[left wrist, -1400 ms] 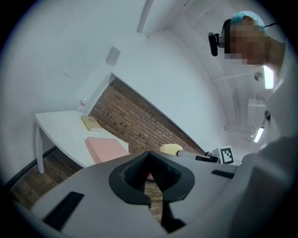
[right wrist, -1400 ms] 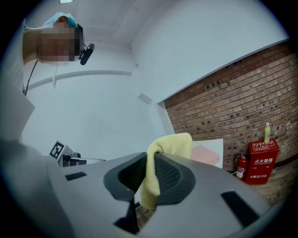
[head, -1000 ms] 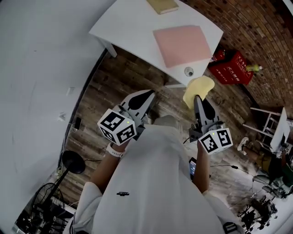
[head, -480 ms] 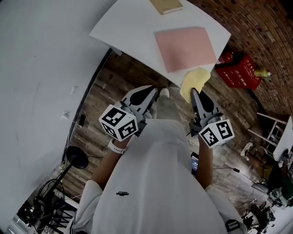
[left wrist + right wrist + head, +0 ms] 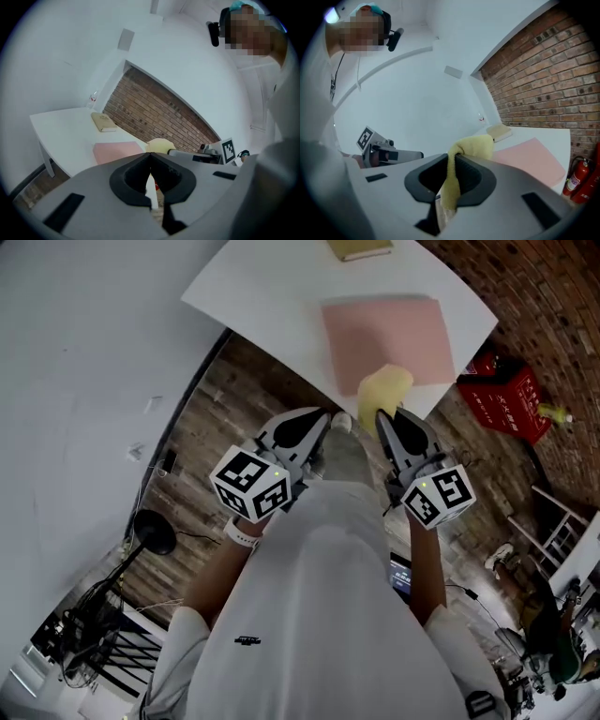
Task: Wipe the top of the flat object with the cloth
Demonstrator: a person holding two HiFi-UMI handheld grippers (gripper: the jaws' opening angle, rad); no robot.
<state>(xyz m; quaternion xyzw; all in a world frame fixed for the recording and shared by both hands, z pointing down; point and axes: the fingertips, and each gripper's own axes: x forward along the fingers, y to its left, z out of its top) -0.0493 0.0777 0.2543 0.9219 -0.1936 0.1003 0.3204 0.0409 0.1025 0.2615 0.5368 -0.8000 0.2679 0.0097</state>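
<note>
A flat pink sheet (image 5: 386,336) lies on the white table (image 5: 262,292), near its front right corner; it also shows in the left gripper view (image 5: 115,151) and the right gripper view (image 5: 529,159). My right gripper (image 5: 382,415) is shut on a yellow cloth (image 5: 382,389), whose free end hangs over the sheet's near edge. The cloth bunches between the jaws (image 5: 465,151). My left gripper (image 5: 321,415) is shut on nothing, just short of the table's near edge, left of the right gripper.
A tan book (image 5: 360,248) lies on the table beyond the sheet. A red fire-extinguisher box (image 5: 504,393) stands on the wooden floor to the right by the brick wall. A black lamp base (image 5: 153,532) and cables sit at lower left.
Both grippers have come nearer to the table. The yellow cloth has gone from beyond the table's corner to over the pink sheet's near edge.
</note>
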